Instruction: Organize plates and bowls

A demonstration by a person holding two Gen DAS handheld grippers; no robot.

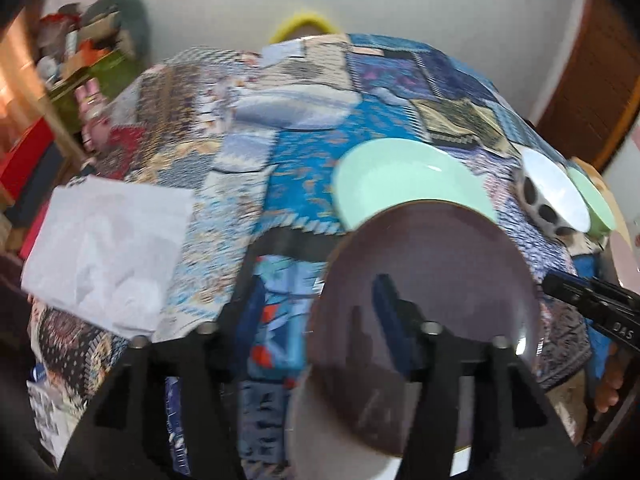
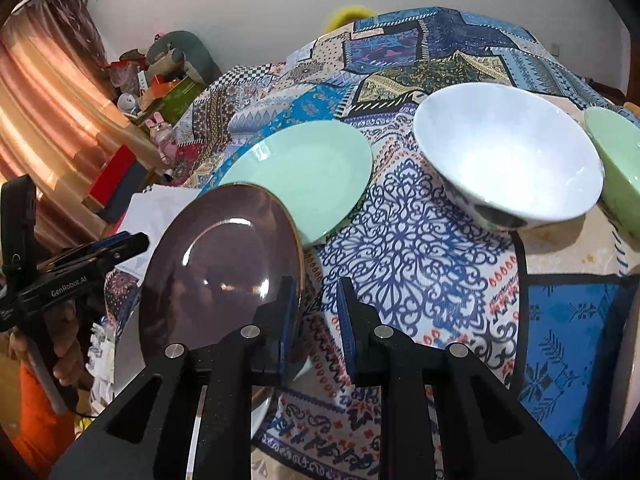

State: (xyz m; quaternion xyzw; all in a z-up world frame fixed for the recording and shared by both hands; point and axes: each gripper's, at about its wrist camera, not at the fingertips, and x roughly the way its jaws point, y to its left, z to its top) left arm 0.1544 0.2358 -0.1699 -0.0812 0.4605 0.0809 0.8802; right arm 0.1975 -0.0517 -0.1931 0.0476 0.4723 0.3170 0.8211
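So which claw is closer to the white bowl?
Right. The right claw sits just short of the white bowl, slightly to its left. The left claw is farther left, beyond the purple plate.

Green bowl (image 2: 618, 168) cut off at right edge (left wrist view motion-blurred)

a dusky mauve plate (image 2: 224, 264) with a thin gold rim. just beyond it, a plain mint green plate (image 2: 308, 176). right of that, a white bowl (image 2: 508, 156) with dark spots outside, then a pale green bowl (image 2: 618, 160). all lie on a blue, white and tan patchwork tablecloth (image 2: 400, 240). white paper (image 1: 108, 252) lies left of the mauve plate.
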